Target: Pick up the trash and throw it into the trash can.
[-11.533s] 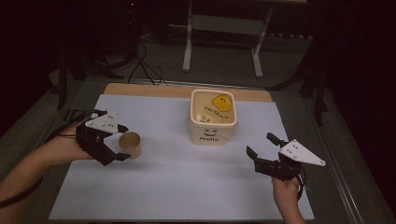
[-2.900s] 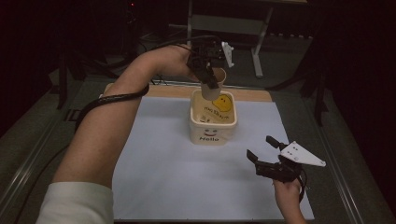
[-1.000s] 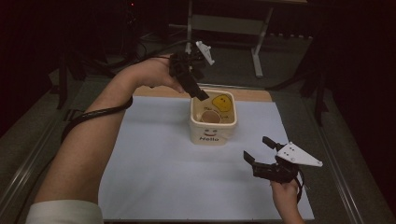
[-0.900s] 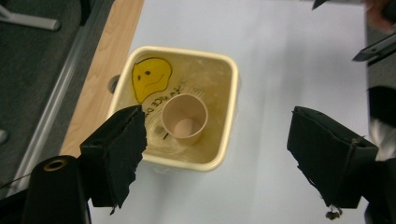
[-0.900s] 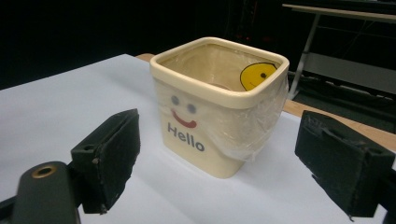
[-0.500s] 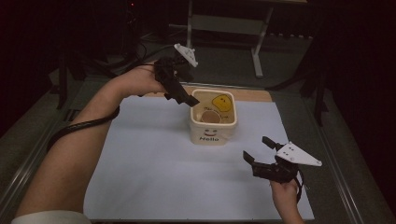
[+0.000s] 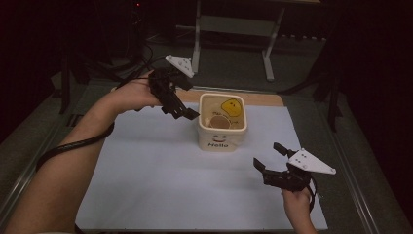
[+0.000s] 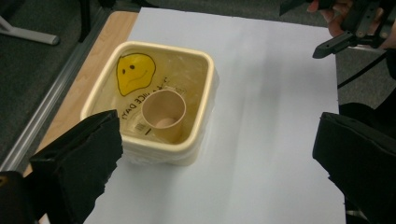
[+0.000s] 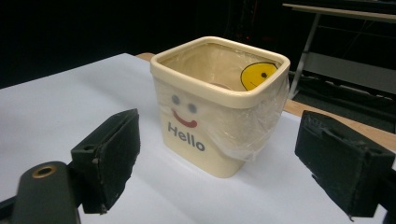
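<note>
Item under inspection: small brown paper cup (image 8: 163, 111), standing upright inside the cream tub (image 7: 222, 140), toward the tub's 6 o'clock wall in the high view.
Tub position: on the white sheet (image 7: 160, 180) covering my worktop, at about 12 o'clock of the sheet's centre.
Left hand-held gripper (image 7: 187, 113): jaws spread wide, holding nothing, raised at the tub's 10 o'clock, just beside its rim and clear of it.
Right hand-held gripper (image 7: 269, 157): jaws parted, empty, at the tub's 5 o'clock, well apart.
Handling, cup: I judge it light, thin-walled and easily crushed. Best taken across the rim with gentle closure.
Handling, tub: looks like stiff plastic. The clear film on its walls may be slippery, so the thick rim is the safer hold.
Left gripper view: looks down into the tub, showing the cup's open mouth and the yellow face (image 8: 134, 73) printed on the inner wall.
Right gripper view: shows the outer wall with its "Hello" print (image 9: 186, 136) and the film hanging loose at one corner. The cup itself is hidden there.
</note>
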A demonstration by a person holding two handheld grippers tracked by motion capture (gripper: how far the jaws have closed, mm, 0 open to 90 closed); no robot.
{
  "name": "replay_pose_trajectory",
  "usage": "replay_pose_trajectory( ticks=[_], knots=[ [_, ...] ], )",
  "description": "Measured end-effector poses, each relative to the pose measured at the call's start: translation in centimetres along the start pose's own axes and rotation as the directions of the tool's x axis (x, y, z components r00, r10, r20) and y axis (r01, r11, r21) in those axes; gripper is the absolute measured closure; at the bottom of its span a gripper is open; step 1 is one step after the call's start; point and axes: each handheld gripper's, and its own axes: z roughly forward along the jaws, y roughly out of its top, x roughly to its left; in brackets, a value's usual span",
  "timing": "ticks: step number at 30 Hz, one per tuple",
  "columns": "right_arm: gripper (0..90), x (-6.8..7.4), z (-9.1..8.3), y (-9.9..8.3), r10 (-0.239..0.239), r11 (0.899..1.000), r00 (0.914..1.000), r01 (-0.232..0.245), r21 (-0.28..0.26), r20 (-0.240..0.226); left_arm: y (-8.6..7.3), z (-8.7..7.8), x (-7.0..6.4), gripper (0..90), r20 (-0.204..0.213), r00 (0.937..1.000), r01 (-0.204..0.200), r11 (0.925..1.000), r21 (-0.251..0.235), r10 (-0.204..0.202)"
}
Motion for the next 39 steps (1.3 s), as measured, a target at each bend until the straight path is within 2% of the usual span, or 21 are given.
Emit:
replay_pose_trajectory(
  ticks=[12, 18, 20, 22, 23, 25, 32, 39],
  knots=[
    [14.0, 0.1, 0.1, 0.0, -0.002, 1.000, 1.0000, 0.002, 0.004, 0.000, -3.4, -1.0, -0.9, 1.7, -0.026, 0.9990, 0.036, 0.9987, -0.035, -0.037],
    [14.1, 0.1, 0.1, 0.0, -0.001, 1.000, 1.0000, 0.001, 0.005, -0.001, -4.9, -1.6, -1.8, 1.7, -0.019, 0.9990, 0.039, 0.9980, -0.049, -0.040],
    [14.0, 0.1, 0.1, 0.0, -0.002, 1.000, 1.0000, 0.002, 0.006, -0.001, -5.4, -1.8, -2.1, 1.7, -0.031, 0.9986, 0.040, 0.9982, -0.045, -0.042],
    [14.1, 0.1, 0.2, 0.0, -0.001, 1.000, 1.0000, 0.001, 0.008, -0.001, -5.8, -2.0, -2.4, 1.7, -0.024, 0.9983, 0.051, 0.9972, -0.055, -0.052],
    [14.0, 0.2, 0.2, 0.0, -0.002, 1.000, 1.0000, 0.002, 0.008, -0.001, -6.0, -2.1, -2.6, 1.7, -0.037, 0.9982, 0.046, 0.9974, -0.056, -0.048],
    [14.0, 0.2, 0.2, 0.0, -0.005, 1.000, 1.0000, 0.005, 0.005, -0.002, -6.4, -2.4, -2.9, 1.7, -0.029, 0.9980, 0.054, 0.9962, -0.069, -0.056],
    [14.0, 0.3, 0.2, 0.0, -0.006, 1.000, 1.0000, 0.006, 0.005, -0.003, -7.8, -3.3, -4.1, 1.7, -0.043, 0.9975, 0.053, 0.9942, -0.093, -0.057],
    [14.1, 0.4, 0.4, 0.0, -0.007, 1.000, 1.0000, 0.007, 0.011, -0.006, -9.5, -3.2, -5.3, 1.7, -0.057, 0.9962, 0.059, 0.9916, -0.115, -0.065]
  ],
)
